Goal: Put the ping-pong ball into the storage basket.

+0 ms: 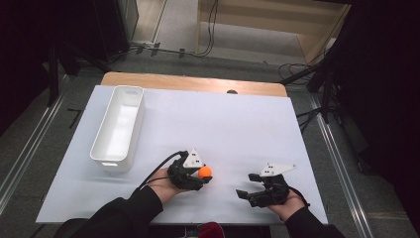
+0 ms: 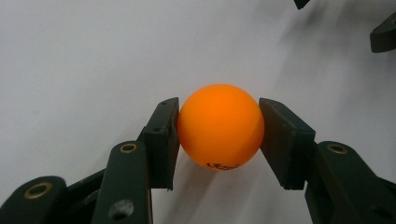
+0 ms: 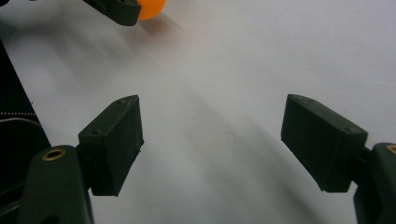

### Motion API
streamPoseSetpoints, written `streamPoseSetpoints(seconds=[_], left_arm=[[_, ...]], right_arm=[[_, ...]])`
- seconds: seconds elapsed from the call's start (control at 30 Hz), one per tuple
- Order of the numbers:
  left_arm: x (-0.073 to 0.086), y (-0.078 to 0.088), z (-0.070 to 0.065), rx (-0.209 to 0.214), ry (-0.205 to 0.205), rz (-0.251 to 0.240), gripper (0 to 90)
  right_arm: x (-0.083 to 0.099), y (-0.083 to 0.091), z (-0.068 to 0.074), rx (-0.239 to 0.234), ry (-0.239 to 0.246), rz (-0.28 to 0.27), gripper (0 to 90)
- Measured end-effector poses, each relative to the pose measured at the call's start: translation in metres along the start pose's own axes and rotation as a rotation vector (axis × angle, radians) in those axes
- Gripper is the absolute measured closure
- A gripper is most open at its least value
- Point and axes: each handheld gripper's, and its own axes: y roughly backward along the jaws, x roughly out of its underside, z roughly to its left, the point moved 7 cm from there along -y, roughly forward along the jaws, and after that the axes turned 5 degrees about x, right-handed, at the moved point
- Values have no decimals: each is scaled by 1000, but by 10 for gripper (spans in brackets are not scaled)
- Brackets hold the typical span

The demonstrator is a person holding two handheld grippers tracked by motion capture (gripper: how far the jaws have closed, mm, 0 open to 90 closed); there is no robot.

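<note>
The left tongs point(image 2: 219, 135) squeeze an orange ball point(image 2: 220, 126) between both jaws, low over the white table point(image 1: 237, 124). The right tongs point(image 1: 255, 186) sit near them, jaws wide apart and holding nothing. A white bin point(image 1: 119, 128) sits far off to the left.

black sleeves point(image 1: 124, 213) | black hand-held gripper point(image 1: 190, 173); brass screws; grey three-cornered plate point(image 1: 193, 159); black cable point(image 1: 161, 166)
</note>
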Motion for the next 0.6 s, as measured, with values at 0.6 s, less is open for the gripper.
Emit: streamPoseSetpoints(seconds=[0.6], left_arm=[[-3, 11, 5, 3, 9, -23, 507]], right_arm=[[0, 0, 0, 0, 2, -4, 195]])
